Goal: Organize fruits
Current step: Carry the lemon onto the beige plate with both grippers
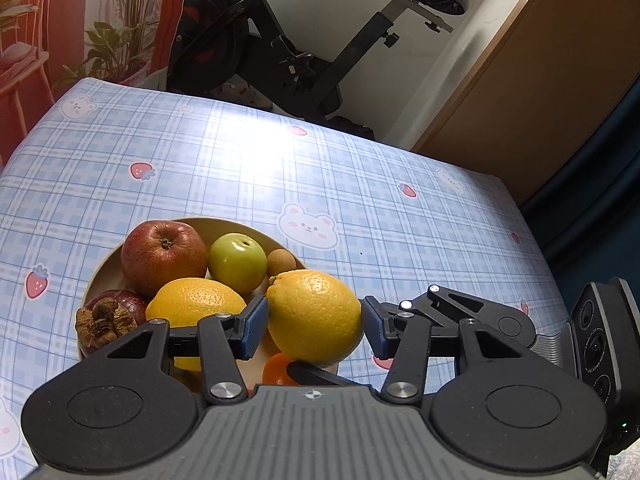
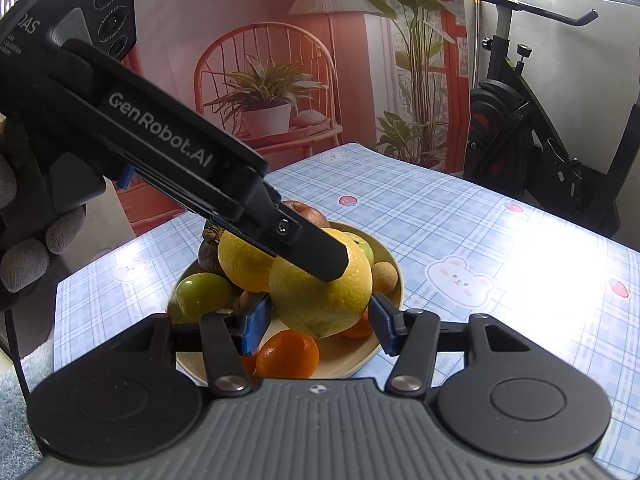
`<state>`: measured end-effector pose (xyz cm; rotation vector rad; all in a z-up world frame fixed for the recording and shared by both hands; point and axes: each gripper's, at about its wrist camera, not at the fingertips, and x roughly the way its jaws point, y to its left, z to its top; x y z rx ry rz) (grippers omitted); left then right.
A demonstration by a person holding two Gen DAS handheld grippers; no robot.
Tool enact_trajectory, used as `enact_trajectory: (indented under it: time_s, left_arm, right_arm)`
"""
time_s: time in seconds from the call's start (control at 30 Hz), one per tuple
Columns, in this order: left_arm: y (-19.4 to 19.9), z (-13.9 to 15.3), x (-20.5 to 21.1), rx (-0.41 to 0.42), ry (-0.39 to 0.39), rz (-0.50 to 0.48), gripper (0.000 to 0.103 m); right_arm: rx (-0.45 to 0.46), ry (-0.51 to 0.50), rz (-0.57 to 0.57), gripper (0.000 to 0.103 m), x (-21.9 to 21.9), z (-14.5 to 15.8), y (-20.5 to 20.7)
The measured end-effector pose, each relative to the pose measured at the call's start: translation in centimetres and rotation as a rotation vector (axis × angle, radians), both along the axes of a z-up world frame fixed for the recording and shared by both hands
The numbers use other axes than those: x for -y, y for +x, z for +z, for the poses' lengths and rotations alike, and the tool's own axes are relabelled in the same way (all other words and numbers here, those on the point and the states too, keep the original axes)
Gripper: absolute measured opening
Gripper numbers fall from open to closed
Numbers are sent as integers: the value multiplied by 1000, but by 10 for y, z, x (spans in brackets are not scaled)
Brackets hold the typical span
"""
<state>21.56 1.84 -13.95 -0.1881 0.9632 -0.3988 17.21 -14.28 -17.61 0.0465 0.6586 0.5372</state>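
Note:
A large yellow lemon (image 1: 316,316) hangs just above a cream bowl (image 1: 224,222) of fruit. My left gripper (image 1: 316,322) is shut on it, blue pads pressing its left and right sides. My right gripper (image 2: 320,320) is shut on the same lemon (image 2: 320,296) from another side. In the right wrist view a left finger (image 2: 320,256) lies over the lemon's top. The bowl holds a red apple (image 1: 164,256), a green apple (image 1: 238,262), a yellow orange (image 1: 192,304), a mangosteen (image 1: 116,316), a small brown fruit (image 1: 280,262) and a tangerine (image 2: 288,354).
The bowl's rim (image 2: 360,356) sits near the front left of a table under a blue checked cloth (image 1: 360,184). An exercise bike (image 1: 280,52) stands beyond the far edge and a wooden cabinet (image 1: 540,80) at right. A gloved hand (image 2: 28,256) grips the left tool.

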Motion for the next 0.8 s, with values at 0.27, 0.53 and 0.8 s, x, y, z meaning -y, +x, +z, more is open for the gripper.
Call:
enact_trajectory:
  time_s: [0.27,0.53,0.8]
  left_arm:
    - [-3,2,3,17,2,-8,53]
    - [-4,9,3,69,26,15,53]
    - [-10,16,-2,127,77,66,55]
  right_arm:
    - [-13,-2,-24,56,-2,-2,1]
    - [-3,-21,-33,56,-5,0,0]
    - [-5,-15,-46,57,-6,-1,-3]
